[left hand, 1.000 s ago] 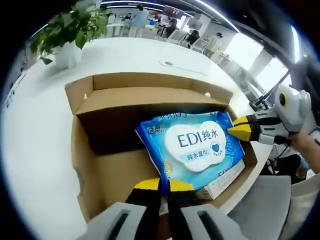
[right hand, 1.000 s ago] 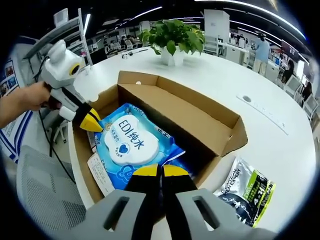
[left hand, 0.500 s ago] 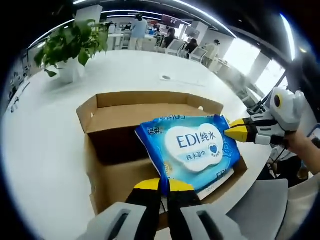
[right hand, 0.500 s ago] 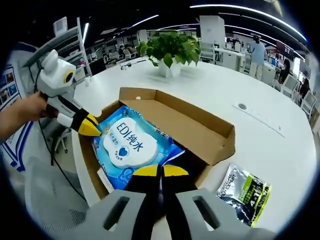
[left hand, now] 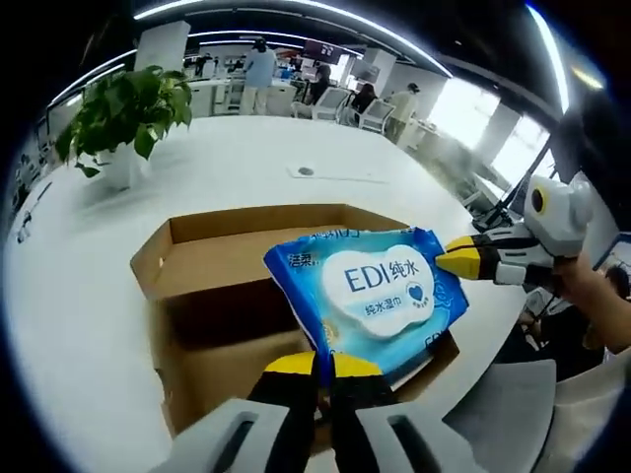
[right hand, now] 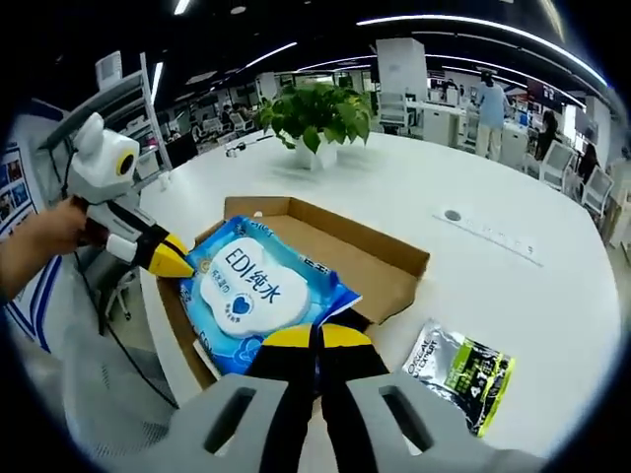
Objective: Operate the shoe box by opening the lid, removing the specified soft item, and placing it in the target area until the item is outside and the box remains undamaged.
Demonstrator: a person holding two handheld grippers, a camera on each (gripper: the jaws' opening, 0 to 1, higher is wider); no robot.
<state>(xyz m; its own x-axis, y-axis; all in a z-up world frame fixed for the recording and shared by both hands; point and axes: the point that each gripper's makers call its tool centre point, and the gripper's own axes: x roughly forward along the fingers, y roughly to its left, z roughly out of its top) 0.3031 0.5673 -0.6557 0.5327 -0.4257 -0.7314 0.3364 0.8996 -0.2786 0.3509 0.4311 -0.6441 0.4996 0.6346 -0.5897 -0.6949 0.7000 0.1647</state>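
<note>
Wipes pack (left hand: 375,296) in both tongs, above box (left hand: 197,266)

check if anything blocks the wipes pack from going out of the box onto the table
Nothing visible does. The wipes pack is held by both grippers, left and right, above the open shoe box. White table lies bare beyond the box; only a silver pouch lies near it.

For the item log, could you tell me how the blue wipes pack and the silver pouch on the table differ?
The wipes pack is blue with a white label; the silver pouch is silver, black and green. The wipes pack is held up above the open box by both grippers; the silver pouch lies flat on the table, beside the box. Both are soft packets.
</note>
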